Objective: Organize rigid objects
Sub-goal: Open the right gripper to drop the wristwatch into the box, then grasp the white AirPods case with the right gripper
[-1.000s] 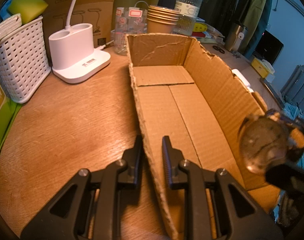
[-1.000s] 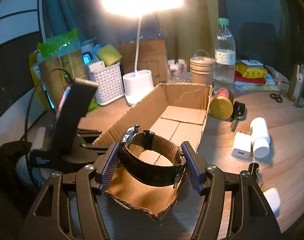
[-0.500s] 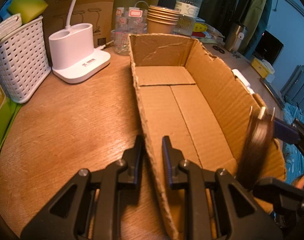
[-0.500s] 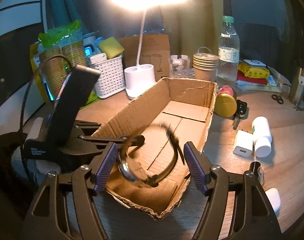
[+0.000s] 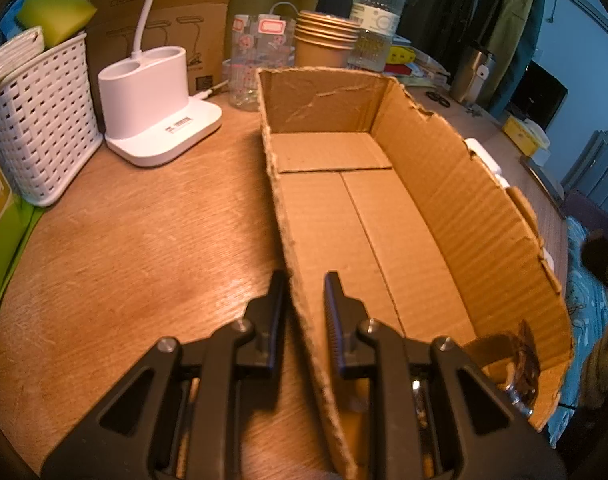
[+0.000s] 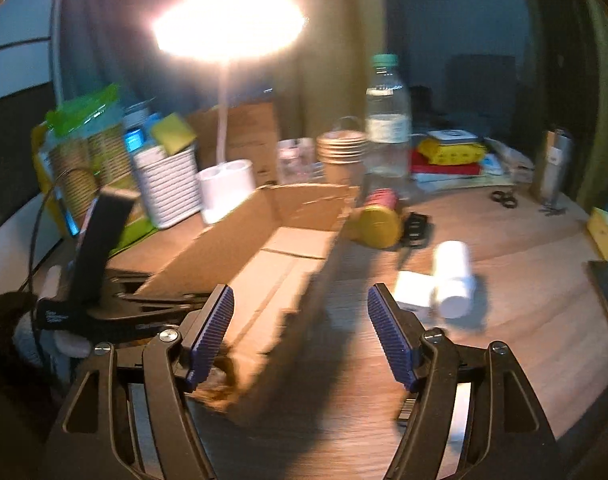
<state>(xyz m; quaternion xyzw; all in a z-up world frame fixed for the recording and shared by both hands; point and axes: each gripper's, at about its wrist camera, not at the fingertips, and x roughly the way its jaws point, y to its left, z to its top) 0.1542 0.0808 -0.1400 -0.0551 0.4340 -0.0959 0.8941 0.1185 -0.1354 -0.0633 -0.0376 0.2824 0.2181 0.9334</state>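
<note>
The left gripper point(image 5: 304, 296) pinches the long left wall of the open brown corrugated cardboard box point(image 5: 456, 184), one finger outside and one inside, its jaws narrow on the torn edge. Holding that wall firmly, without twisting it, looks like the right way to steady the box while things go in. The right gripper point(image 6: 300, 334) stands wide with nothing between its ribbed blue pads point(image 6: 214, 330); its jaws have just been opening, and no object sits between them.

The step in hand appears to be leaving the box and going for the next loose item. To do that well, the right gripper should lift clear of the ragged right wall before swinging out toward 2 o'clock, where a white cylindrical pill bottle point(image 6: 454, 280) lies on its side, touching or just beside a white square charger block point(image 6: 412, 292) on the wooden table point(image 5: 144, 232). Closing across the bottle's round body, not its end, seems the safer grip, since it could roll.

The task's thing already placed is a dark leather-strapped wristwatch with a shiny metal case point(image 5: 520, 364). It lies inside the box at its near right corner, at about 4 o'clock in the left wrist view, against the right wall and partly hidden by the gripper's frame. Its strap curves up in a loop; the dial cannot be read. In the right wrist view it is only a dark blur behind the left pad.
</note>
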